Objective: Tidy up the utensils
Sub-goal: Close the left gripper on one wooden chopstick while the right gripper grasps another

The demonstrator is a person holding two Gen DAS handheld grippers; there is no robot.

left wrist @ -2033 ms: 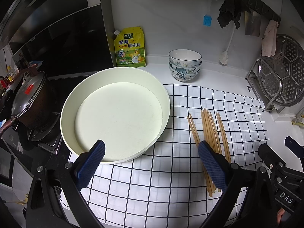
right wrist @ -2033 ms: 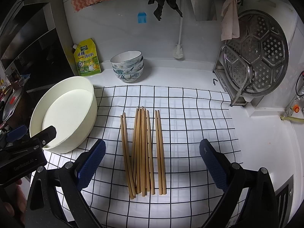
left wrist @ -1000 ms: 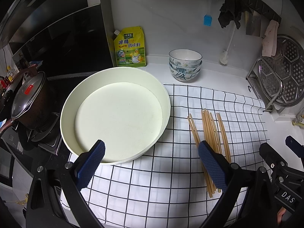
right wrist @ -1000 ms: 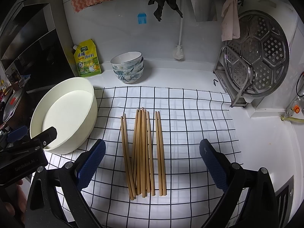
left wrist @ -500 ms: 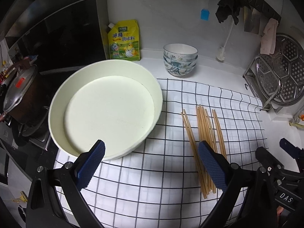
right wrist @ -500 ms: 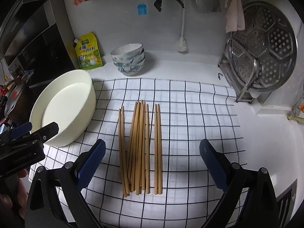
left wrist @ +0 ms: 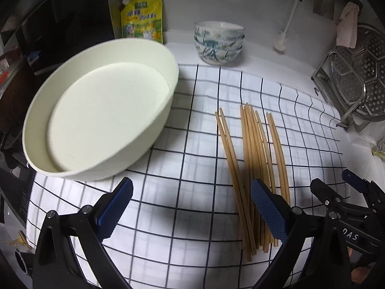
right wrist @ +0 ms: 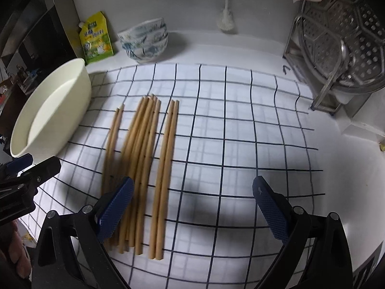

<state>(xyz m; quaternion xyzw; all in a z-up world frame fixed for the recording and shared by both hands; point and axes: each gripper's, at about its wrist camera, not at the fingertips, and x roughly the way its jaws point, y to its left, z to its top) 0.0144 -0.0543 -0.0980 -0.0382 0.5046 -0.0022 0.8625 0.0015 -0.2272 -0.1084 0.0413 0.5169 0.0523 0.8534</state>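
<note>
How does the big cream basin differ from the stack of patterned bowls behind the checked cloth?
The cream basin is plain, wide and shallow, while the patterned bowls are small, deep and carry blue-green painting. The basin is a single vessel, but the bowls are nested in a stack. The basin rests partly on the checked cloth, whereas the bowls stand off it, near the wall. Both are upright, and the basin is empty.

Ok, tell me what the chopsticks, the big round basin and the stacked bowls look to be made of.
Chopsticks: probably bamboo or wood, matte tan, unpainted, no gloss.
Basin: likely plastic or melamine, plain cream, thin even wall, soft sheen; enamel cannot be ruled out.
Stacked bowls: apparently glazed ceramic, glossy white with blue-green painted pattern.
</note>
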